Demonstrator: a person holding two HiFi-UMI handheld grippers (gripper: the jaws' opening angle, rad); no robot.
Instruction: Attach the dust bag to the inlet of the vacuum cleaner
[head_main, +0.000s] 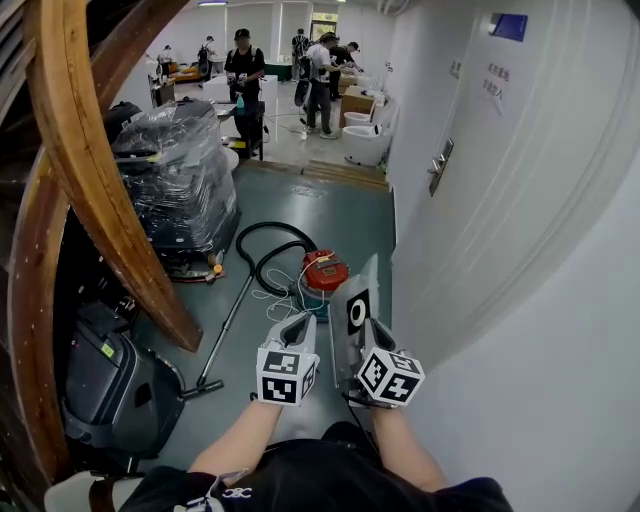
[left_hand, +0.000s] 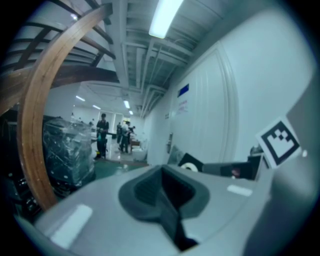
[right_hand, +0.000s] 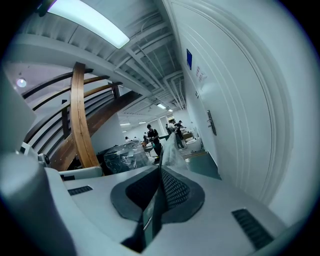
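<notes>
Ahead, a black hose (head_main: 262, 227) looped beside the vacuum cleaner (head_main: 326, 271); left tongs (head_main: 298, 322) were closed empty, right tongs (right_hand: 159, 190) pinched the dust bag (head_main: 356, 310).

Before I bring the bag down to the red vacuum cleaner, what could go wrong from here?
1. The right gripper pinches the dust bag only by a thin edge, and the left gripper is shut and empty, so the bag may twist or slip on the way.
2. The black hose and a white cable lie on the floor beside the vacuum cleaner; a foot or the bag could catch on them.
</notes>
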